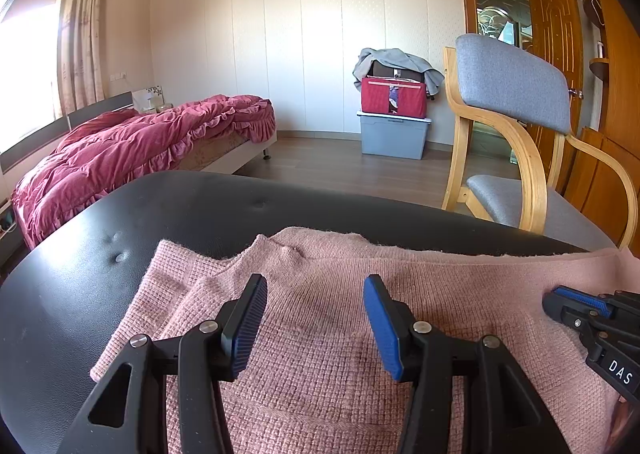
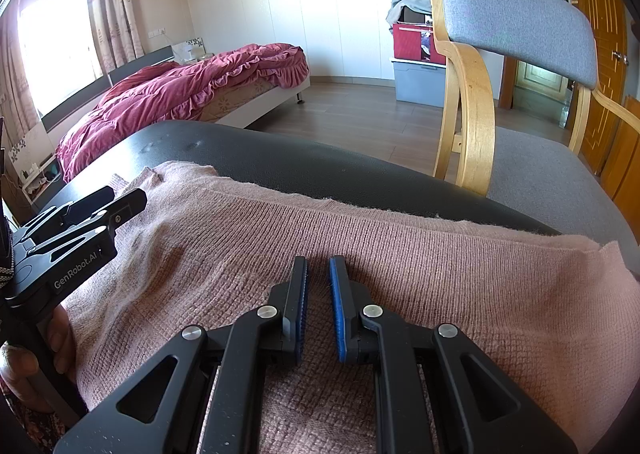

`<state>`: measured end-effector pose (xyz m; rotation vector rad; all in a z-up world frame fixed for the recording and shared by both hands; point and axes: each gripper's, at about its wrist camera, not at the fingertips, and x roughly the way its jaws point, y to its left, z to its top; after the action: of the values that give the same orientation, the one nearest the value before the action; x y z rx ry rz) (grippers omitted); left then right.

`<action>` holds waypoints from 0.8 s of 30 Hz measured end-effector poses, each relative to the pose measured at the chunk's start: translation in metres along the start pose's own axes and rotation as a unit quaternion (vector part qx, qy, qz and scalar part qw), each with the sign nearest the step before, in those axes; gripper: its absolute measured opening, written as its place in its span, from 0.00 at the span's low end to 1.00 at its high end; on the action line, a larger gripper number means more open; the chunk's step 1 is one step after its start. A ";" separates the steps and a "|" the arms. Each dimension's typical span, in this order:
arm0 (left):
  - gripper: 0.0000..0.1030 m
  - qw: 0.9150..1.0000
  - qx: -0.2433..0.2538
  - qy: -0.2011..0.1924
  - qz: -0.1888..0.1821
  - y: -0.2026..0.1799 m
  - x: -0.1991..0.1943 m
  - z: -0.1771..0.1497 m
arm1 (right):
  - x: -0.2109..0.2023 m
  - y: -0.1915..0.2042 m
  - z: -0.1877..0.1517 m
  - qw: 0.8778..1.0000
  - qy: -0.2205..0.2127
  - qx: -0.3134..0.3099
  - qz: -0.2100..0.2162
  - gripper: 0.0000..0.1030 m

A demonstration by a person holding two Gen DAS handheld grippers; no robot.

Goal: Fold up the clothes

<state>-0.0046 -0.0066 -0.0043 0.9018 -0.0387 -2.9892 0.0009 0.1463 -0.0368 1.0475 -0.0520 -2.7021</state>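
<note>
Pink knit covers most of the near view: a sweater (image 1: pixel 340 318) lies spread on a black padded table (image 1: pixel 120 222), its far edge running in a fairly straight line across the top, which suggests at least one fold may already be in place. At the left end a narrower piece, probably a sleeve (image 1: pixel 168 274), lies loose and uneven, so the folding looks partly done with more tidying and further folds left. Beyond the table stand a chair (image 2: pixel 516 10) with a grey back and a bed (image 1: pixel 132 142) under a red quilt. The left gripper (image 1: pixel 316 324) hovers over the sweater with its fingers apart and nothing between them. The right gripper (image 2: pixel 319 304) sits low over the knit, fingers nearly together with only a thin gap, pinching no cloth that shows.
</note>
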 end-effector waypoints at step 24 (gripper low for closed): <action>0.49 1.000 -0.003 0.001 0.000 -0.001 0.002 0.002 | 0.001 0.001 0.000 1.000 0.000 0.000 0.000 0.12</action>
<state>-0.0069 -0.0059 -0.0039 0.9035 -0.0291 -2.9862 0.0007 0.1448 -0.0368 1.0477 -0.0517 -2.7024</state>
